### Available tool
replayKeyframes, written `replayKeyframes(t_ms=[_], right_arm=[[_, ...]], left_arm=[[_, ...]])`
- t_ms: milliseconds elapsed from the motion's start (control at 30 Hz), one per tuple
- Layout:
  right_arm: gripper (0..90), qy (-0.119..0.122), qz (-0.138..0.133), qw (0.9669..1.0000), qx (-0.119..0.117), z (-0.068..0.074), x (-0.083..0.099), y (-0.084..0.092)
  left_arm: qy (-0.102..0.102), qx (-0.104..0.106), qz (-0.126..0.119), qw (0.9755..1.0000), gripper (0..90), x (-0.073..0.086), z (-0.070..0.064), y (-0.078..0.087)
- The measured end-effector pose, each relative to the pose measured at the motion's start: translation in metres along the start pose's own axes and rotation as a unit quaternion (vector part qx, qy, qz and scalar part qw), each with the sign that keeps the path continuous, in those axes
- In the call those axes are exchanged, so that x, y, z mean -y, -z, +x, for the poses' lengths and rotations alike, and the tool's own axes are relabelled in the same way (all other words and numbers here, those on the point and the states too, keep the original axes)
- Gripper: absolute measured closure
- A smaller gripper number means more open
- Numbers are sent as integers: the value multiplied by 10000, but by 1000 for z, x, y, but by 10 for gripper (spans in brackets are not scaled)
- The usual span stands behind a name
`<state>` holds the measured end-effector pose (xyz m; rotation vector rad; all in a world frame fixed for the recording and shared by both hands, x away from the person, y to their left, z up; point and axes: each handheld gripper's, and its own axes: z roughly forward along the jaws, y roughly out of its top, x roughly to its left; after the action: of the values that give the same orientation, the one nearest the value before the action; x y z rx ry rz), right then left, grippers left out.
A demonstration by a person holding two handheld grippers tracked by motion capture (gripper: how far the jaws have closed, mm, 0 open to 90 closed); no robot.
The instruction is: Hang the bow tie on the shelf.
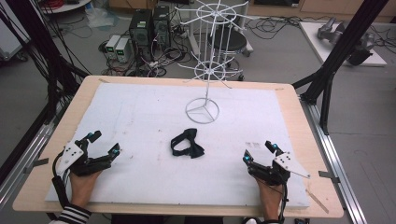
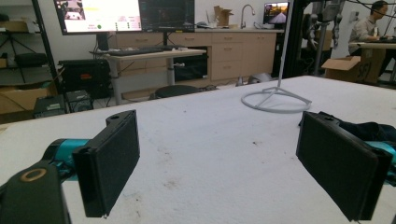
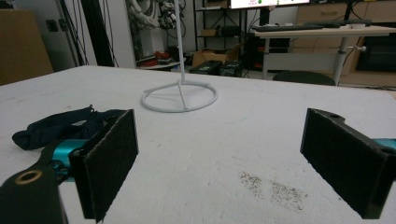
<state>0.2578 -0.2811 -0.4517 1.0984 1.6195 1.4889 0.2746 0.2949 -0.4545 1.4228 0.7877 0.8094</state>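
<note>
A black bow tie with its strap [image 1: 186, 144] lies on the white mat near the middle of the table; it peeks past the right jaw in the left gripper view [image 2: 369, 129] and past the left jaw in the right gripper view [image 3: 56, 124]. A white wire display stand [image 1: 208, 51] rises behind it on a ring base [image 1: 201, 111] [image 2: 275, 100] [image 3: 179, 97]. My left gripper [image 1: 103, 143] [image 2: 224, 168] rests open at the mat's front left. My right gripper [image 1: 258, 152] [image 3: 224, 163] rests open at the front right. Nothing is between either pair of jaws.
The white mat [image 1: 140, 121] covers a wooden table [image 1: 299, 112]. Black frame posts [image 1: 345, 42] stand at the table's sides. Computers and cables [image 1: 149, 32] sit on the floor beyond the far edge. A dark smudge [image 3: 273, 186] marks the mat.
</note>
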Motion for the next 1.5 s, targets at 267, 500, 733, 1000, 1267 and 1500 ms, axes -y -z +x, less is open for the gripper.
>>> replayKeyframes(t_ms=[267,500,733,1000,1267,1500], right_arm=[[102,16,62,10000,-22,1,-1,-1],[103,46,162,9999,-1,1,-2,-3],[102,21,375,9993,-47,3,-8,-6],[103,174,586,9977,-282,13,-31,-13],[103,333,1080,9915,-639,26,-50,-32],[103,373,1442,9846,-912,37,-58,-47]], left_arm=[[23,-3,-1,10000,138,0,0,0],[35,-7,5,10000,138,0,0,0],[18,0,32,10000,139,0,0,-1],[18,-4,30,10000,139,0,0,-1],[12,-8,24,10000,139,0,0,-1],[10,-10,38,10000,139,0,0,-1]])
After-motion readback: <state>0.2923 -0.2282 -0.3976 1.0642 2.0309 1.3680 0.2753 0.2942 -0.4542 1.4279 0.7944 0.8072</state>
